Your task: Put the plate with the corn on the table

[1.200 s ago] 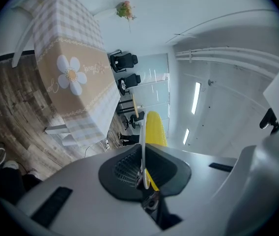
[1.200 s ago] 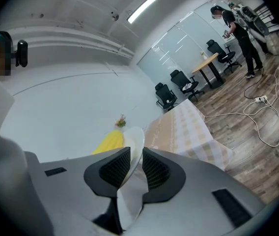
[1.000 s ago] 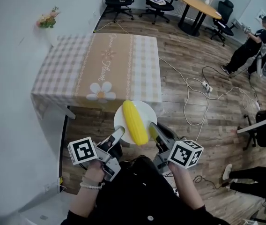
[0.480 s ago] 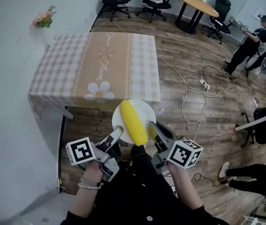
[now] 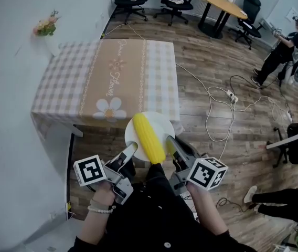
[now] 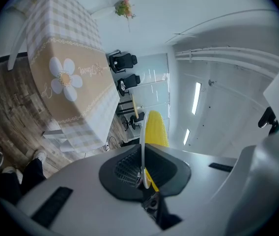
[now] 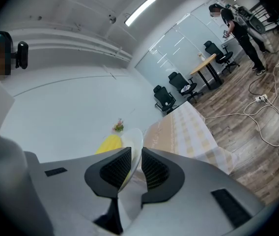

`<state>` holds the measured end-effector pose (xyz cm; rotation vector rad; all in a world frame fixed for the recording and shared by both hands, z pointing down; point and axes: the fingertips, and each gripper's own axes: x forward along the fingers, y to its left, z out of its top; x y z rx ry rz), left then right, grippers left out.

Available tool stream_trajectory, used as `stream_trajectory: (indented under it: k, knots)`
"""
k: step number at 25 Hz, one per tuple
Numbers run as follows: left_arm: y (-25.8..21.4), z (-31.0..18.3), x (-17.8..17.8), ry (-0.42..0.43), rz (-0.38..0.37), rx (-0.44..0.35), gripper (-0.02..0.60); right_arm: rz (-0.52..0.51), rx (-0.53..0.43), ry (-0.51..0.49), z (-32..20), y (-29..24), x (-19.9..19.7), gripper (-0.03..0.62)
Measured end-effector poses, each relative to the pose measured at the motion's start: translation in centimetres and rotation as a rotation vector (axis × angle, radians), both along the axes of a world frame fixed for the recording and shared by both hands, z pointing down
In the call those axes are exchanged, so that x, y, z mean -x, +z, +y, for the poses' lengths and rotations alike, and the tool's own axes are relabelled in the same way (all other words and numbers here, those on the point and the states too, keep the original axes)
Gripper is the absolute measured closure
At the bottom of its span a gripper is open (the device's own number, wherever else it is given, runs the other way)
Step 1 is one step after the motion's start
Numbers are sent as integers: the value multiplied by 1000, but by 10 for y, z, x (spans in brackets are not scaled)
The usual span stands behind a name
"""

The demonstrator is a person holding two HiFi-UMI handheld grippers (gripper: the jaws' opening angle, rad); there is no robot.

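My right gripper (image 7: 135, 162) had its dark ribbed jaws pressed together on the rim of a thin white round plate (image 7: 136, 140), low in the middle of the frame. A yellow corn cob (image 7: 108, 144) lay on the plate's left side. Behind them, right of centre, stood a table under a beige checked cloth (image 7: 181, 127). White cables (image 7: 269, 127) trailed over the wooden plank floor (image 7: 242, 149) at the right. In the upper right stood a person in dark clothes (image 7: 237, 26).
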<state>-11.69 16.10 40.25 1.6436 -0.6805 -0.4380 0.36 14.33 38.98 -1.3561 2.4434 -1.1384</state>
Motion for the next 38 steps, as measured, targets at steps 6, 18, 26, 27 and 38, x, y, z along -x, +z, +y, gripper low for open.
stream_trajectory:
  k: [6, 18, 26, 27, 38]
  knots:
    - [2, -28, -13, -7, 5, 3, 560, -4, 1, 0, -29, 1, -13, 500]
    - [4, -88, -44, -26, -4, 0, 560, 0, 16, -29, -92, 5, -42, 502]
    - [3, -131, -62, -67, -6, 3, 560, 2, 13, -68, -140, 5, -59, 502]
    - [2, -136, -64, -70, -6, 1, 560, 2, 10, -72, -145, 4, -62, 502]
    - [3, -187, -97, -86, -7, -10, 560, 27, 6, -97, -197, 1, -95, 502]
